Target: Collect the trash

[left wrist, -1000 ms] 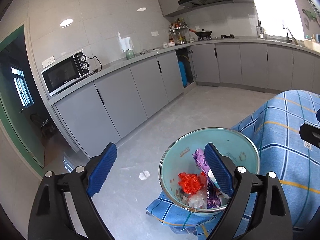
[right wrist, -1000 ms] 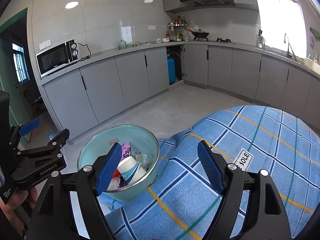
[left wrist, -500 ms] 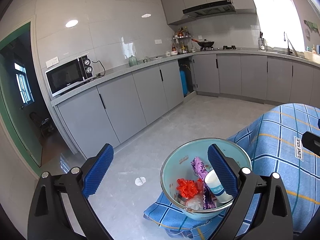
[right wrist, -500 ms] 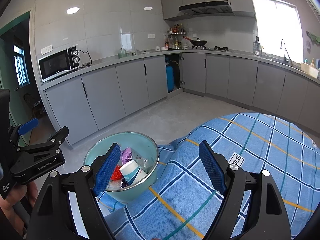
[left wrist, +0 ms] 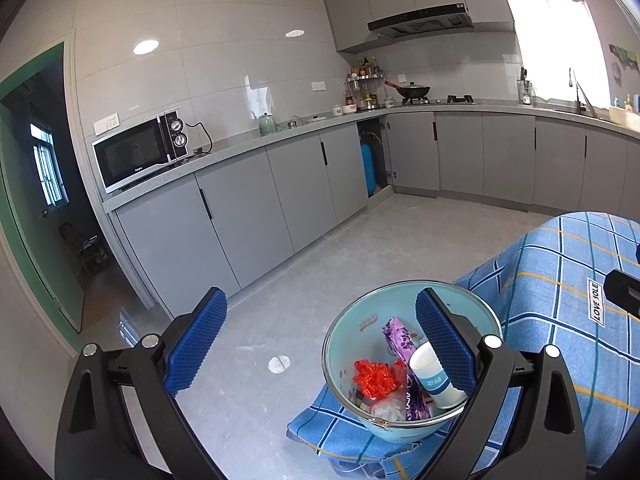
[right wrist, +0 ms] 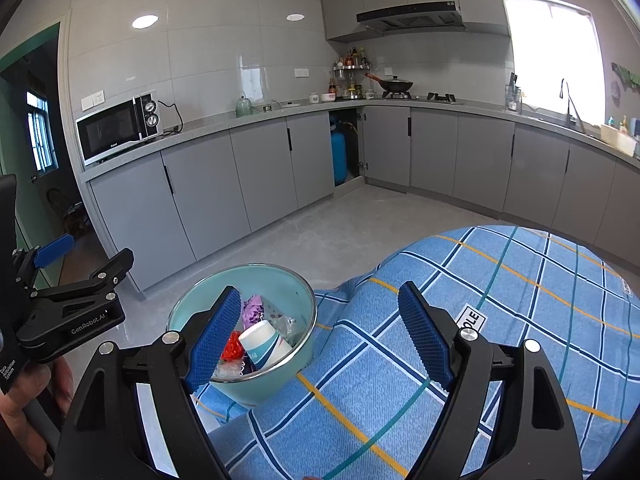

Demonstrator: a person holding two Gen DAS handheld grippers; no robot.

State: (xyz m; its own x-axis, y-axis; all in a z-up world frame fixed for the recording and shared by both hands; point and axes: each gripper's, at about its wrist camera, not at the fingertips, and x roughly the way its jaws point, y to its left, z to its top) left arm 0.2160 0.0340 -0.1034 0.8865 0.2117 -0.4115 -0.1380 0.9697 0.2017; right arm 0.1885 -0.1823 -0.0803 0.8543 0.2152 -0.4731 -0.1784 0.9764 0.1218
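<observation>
Your blue checked table (right wrist: 500, 320) stands in a grey kitchen. In the bowl (right wrist: 200, 300), the paper cup (right wrist: 264, 344) leans mouth-up. Both your left claw (left wrist: 320, 340) and right claw (right wrist: 320, 336) gape empty.

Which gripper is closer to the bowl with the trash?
Left, narrowly. The left gripper hangs open at the bowl's left rim; the right gripper hangs open over the cloth beside it.

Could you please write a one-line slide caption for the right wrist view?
Open right gripper above a checked tablecloth, beside a bowl holding a paper cup and wrappers.
</observation>
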